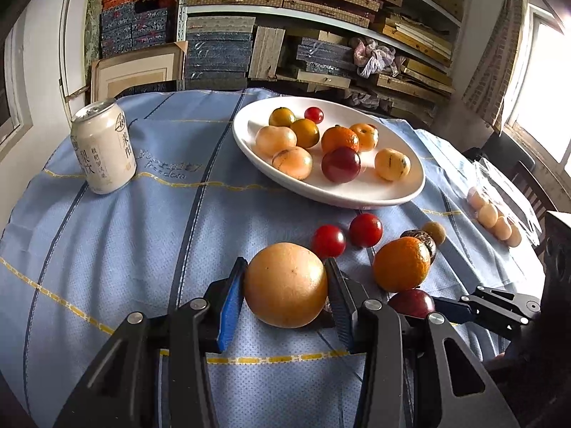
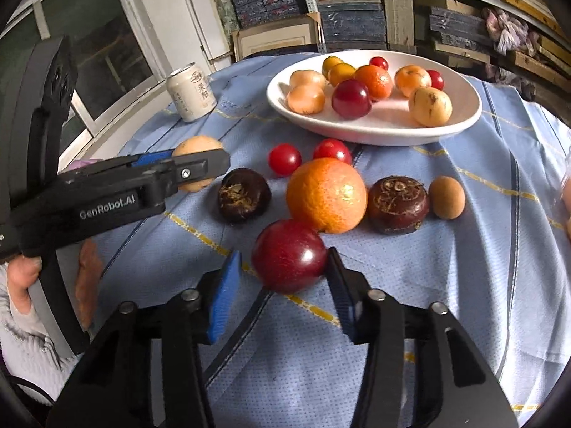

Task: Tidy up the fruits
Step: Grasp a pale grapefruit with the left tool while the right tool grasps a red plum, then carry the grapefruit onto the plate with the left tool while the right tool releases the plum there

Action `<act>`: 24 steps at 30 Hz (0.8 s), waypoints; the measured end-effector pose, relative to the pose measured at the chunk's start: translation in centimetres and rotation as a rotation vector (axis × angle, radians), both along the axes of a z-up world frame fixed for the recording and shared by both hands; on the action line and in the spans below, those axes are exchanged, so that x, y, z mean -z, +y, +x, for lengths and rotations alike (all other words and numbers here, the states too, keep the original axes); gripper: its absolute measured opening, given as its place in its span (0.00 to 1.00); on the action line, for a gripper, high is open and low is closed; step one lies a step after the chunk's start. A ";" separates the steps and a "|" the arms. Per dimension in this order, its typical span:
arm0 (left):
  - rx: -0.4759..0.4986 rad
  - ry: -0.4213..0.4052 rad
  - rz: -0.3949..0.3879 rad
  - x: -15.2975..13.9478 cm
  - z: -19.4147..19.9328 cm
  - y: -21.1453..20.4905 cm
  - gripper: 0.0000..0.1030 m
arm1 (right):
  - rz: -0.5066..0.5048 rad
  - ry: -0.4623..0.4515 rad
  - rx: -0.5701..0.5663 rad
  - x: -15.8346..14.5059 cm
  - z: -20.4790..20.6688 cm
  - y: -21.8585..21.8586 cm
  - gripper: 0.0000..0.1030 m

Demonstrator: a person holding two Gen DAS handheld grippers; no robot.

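My left gripper point(image 1: 285, 278) is shut on a pale orange fruit point(image 1: 285, 285) that rests on the blue cloth; it also shows in the right wrist view point(image 2: 194, 146). My right gripper point(image 2: 283, 267) is open around a dark red plum point(image 2: 289, 255); the right pad touches it and the left pad stands apart. Beside the plum lie an orange point(image 2: 326, 194), two cherry tomatoes point(image 2: 284, 158), two dark water chestnuts point(image 2: 398, 203) and a small tan fruit point(image 2: 446, 197). A white plate point(image 1: 357, 192) holds several fruits.
A white drink can point(image 1: 103, 148) stands at the far left of the table. A pack of pale round fruits point(image 1: 494, 219) lies at the right edge. Shelves of boxes stand behind the table. A window is at the right.
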State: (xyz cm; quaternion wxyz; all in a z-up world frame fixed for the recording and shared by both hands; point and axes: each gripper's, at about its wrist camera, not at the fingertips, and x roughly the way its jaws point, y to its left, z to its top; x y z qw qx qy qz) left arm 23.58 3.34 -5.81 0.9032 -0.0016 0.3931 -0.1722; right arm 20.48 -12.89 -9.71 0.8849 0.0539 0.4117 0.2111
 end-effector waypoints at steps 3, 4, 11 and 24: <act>-0.003 0.008 0.001 0.3 0.2 0.1 0.43 | 0.020 0.003 -0.004 0.0 0.0 -0.4 0.38; -0.004 0.010 0.000 0.4 0.3 0.2 0.43 | 0.027 0.004 -0.007 0.1 -0.2 -0.6 0.38; -0.011 0.019 -0.013 0.8 0.6 0.6 0.43 | 0.037 -0.024 -0.032 -0.3 -2.0 -0.6 0.38; -0.012 -0.107 -0.063 -6.1 2.0 -0.2 0.39 | 0.155 -0.194 0.142 -7.7 -1.5 -7.8 0.37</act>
